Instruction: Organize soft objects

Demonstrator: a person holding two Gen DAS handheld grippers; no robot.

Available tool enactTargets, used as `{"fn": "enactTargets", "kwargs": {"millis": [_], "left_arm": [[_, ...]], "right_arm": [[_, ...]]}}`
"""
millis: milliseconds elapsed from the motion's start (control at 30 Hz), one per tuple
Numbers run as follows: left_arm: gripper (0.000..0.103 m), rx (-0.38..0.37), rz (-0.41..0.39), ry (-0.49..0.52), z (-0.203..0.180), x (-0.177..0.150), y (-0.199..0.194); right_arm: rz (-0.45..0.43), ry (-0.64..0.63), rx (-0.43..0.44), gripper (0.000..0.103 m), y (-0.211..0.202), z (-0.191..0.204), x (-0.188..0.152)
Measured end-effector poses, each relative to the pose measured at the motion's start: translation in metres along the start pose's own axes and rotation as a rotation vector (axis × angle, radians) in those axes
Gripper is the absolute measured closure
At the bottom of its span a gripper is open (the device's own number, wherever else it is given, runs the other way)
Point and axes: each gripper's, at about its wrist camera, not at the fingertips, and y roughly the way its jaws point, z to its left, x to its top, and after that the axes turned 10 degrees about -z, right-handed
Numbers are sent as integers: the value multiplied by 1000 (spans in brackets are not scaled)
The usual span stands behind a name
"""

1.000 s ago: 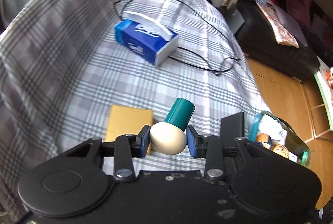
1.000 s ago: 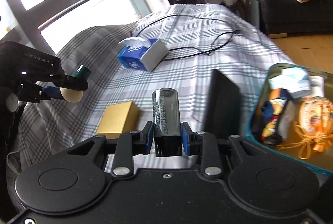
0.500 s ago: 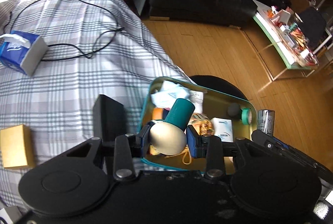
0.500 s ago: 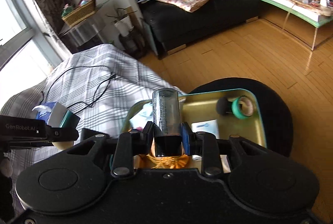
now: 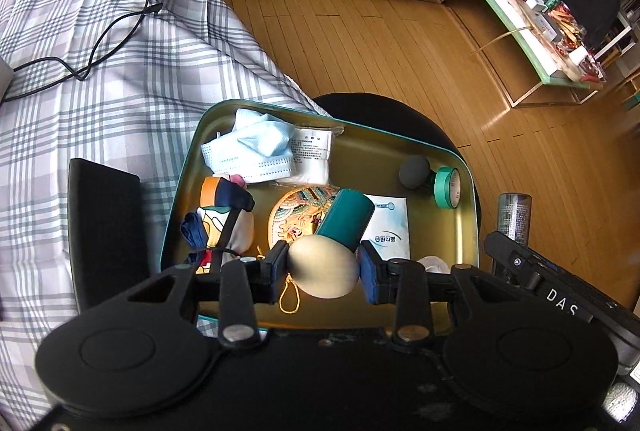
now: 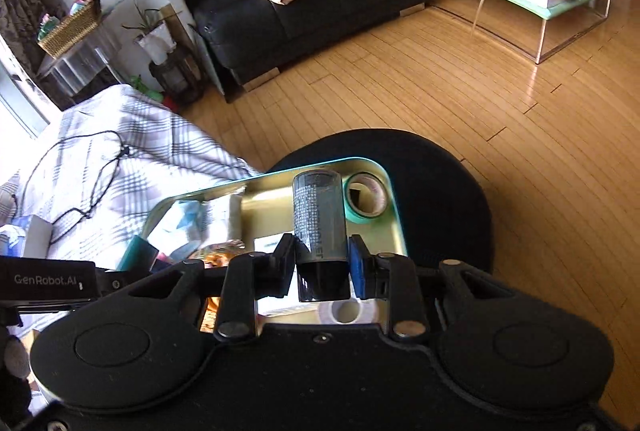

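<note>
- Here, the left gripper [image 5: 323, 269] clamps 1 cream egg-shaped sponge with a teal handle [image 5: 328, 255] between its 2 pads, above the near part of 1 teal-rimmed tin tray [image 5: 475, 215].
- Ahead of it in the tray: 1 blue face mask [image 5: 250, 145], 1 patterned cloth [image 5: 224, 219], 1 embroidered pouch [image 5: 298, 213], 1 grey ball [image 5: 414, 171], 1 green tape roll [image 5: 448, 187].
- The right gripper [image 6: 320, 267] grips 1 dark cylindrical canister [image 6: 319, 227] upright over the tray's right side.
</note>
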Motion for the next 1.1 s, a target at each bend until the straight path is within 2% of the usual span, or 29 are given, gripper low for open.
{"fn": "enactTargets", "kwargs": {"millis": [167, 300, 367, 500, 1100], "left_arm": [[68, 34, 2, 5, 0, -3, 3], [43, 58, -22, 25, -3, -3, 1], [42, 71, -33, 37, -5, -4, 0], [32, 80, -44, 46, -7, -7, -2], [12, 164, -164, 57, 3, -38, -53]], "right_arm": [[6, -35, -11, 74, 4, 1, 0], [2, -54, -10, 72, 5, 4, 1], [2, -53, -7, 67, 7, 5, 2], [-5, -63, -20, 61, 6, 6, 1], [-56, -176, -66, 61, -31, 33, -10]]}}
